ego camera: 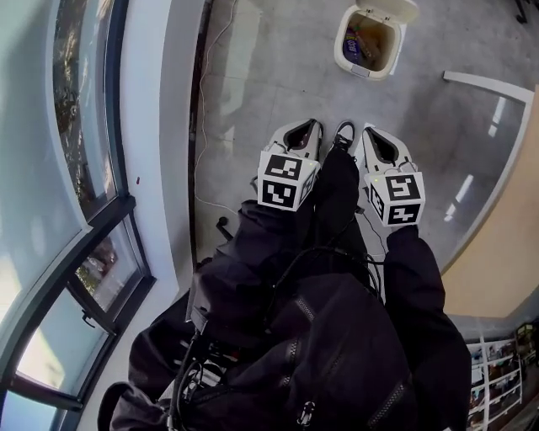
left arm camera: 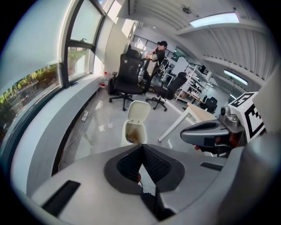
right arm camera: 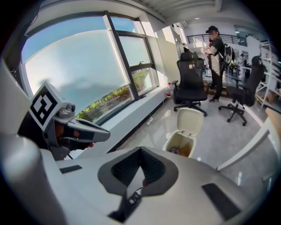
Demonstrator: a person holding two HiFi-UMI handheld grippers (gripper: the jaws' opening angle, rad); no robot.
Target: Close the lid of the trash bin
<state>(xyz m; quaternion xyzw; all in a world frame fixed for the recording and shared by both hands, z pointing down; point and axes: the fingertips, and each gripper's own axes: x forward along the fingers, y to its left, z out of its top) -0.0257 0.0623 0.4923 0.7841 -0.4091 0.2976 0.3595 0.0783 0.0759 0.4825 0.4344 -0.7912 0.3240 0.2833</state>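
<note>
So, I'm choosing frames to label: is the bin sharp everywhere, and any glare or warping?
Head view: bin sharp, glare streaks on the floor. Left gripper view: bin small but clear, window frame bowed. Right gripper view: bin clear, window washed out, corners dark.

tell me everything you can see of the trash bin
The trash bin is a small cream one, plastic by its look, with rounded corners. Its hinged lid stands raised at the back, so the bin is open. Inside lie some scraps, one bluish, over a brownish lining. It stands upright on the glossy grey floor, ahead of the person, and nothing touches it.
</note>
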